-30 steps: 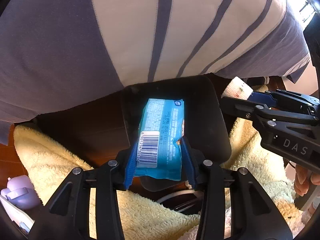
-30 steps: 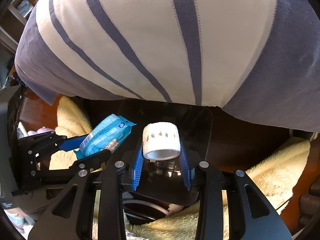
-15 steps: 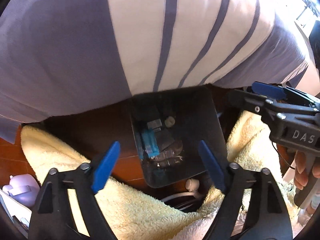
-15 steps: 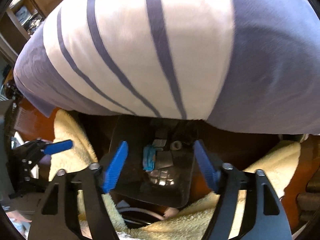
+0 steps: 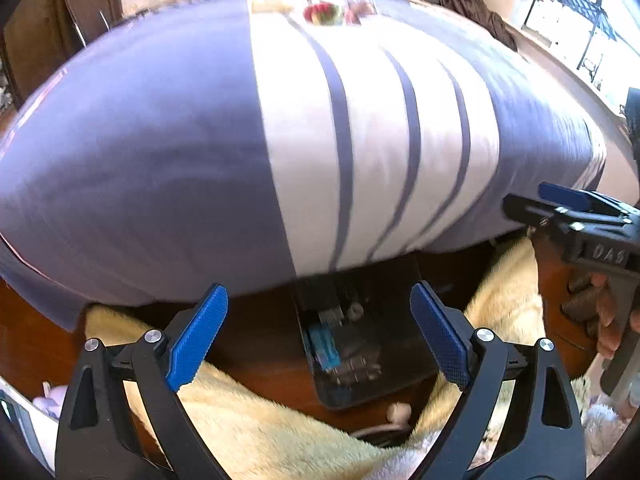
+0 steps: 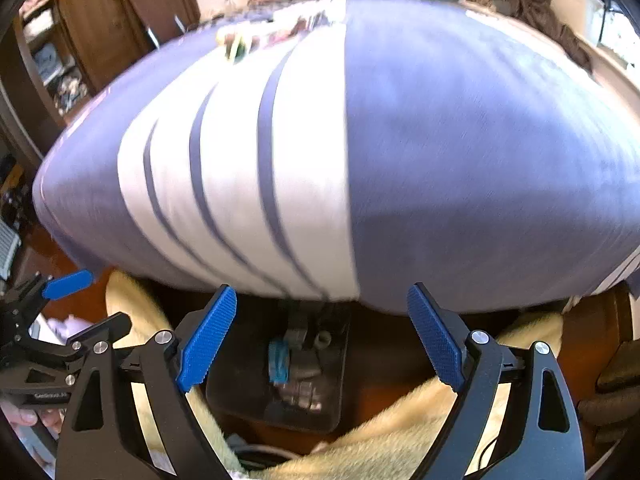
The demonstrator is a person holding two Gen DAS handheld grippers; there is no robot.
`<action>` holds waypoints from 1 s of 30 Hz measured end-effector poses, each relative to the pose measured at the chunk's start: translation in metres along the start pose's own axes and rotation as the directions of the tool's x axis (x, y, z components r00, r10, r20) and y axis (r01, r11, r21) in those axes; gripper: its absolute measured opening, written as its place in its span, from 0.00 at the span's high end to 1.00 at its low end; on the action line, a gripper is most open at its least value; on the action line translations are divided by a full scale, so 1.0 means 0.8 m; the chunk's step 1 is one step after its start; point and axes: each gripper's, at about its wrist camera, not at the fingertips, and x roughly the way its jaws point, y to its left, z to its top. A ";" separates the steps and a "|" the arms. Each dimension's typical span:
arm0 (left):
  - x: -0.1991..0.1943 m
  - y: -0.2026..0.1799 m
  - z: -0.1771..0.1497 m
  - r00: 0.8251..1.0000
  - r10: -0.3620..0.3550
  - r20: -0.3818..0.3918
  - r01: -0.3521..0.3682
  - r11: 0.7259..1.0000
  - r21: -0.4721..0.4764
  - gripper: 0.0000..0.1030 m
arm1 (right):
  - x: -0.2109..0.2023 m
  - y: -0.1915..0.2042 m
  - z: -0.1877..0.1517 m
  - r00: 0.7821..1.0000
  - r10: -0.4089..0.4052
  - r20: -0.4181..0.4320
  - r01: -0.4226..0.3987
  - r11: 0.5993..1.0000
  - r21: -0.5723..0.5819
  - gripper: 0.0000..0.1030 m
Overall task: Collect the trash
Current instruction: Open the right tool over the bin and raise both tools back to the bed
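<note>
Blurring bin [image 5: 360,344] contents under bedding [image 5: 200,160].

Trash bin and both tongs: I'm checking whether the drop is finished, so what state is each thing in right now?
Left tongs: jaws opening wide, nothing between them.
Right tongs: jaws opening wide, nothing between them.
Black trash bin: open-topped, on the floor, holding trash.
Blue wrapper: lying inside the bin.
Striped bedcover: draped over the bed edge above the bin.
</note>
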 end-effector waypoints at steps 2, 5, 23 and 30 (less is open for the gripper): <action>-0.006 0.003 0.010 1.000 0.008 0.020 -0.007 1.000 -0.005 0.15 | -0.008 -0.004 0.014 1.000 -0.007 0.027 0.007 1.000 0.000 0.13; -0.013 0.006 0.027 0.999 0.009 0.047 -0.009 1.000 -0.005 0.15 | -0.017 -0.007 0.035 0.998 -0.022 0.056 0.022 1.000 -0.004 0.13; 0.014 0.035 0.171 0.990 0.048 0.134 -0.049 0.999 0.003 0.15 | 0.048 -0.002 0.163 0.994 -0.056 0.093 0.059 0.998 -0.032 0.13; 0.045 0.018 0.231 0.987 0.025 0.161 -0.029 0.999 0.021 0.15 | 0.069 -0.015 0.207 0.991 -0.066 0.120 0.066 0.998 0.004 0.13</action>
